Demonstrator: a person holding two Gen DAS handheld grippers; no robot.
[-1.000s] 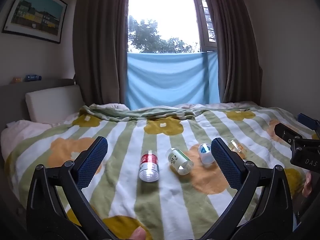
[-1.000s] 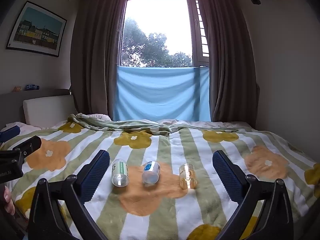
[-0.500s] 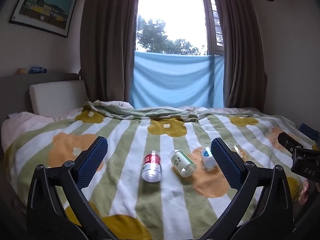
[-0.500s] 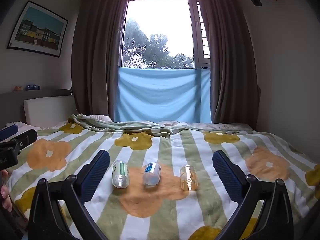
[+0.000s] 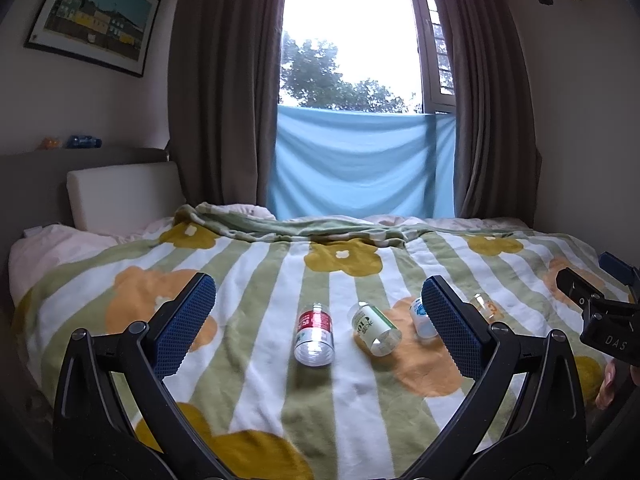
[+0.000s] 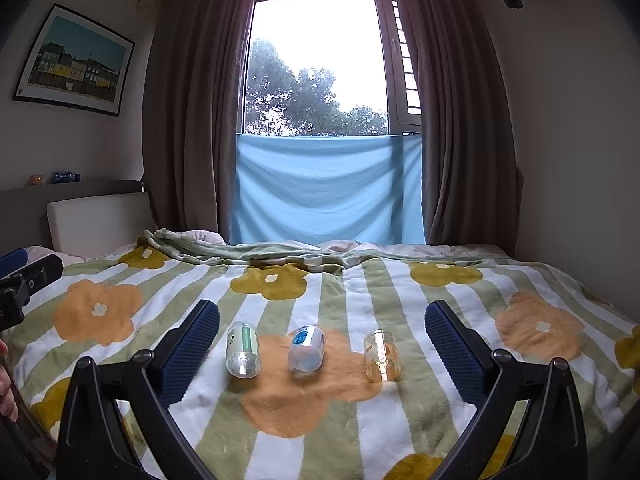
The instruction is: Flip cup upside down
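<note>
On the striped flower blanket we note four cups on their sides in a row: red-label cup, green-label cup, blue-label cup, amber cup. Left gripper and right gripper hover above, fingers spread wide, holding nothing.

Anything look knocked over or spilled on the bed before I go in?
All four clear plastic cups lie on their sides on the striped flowered blanket: red-labelled, green-labelled, blue-labelled and amber. No spill shows. Both tongs are open and empty.
</note>
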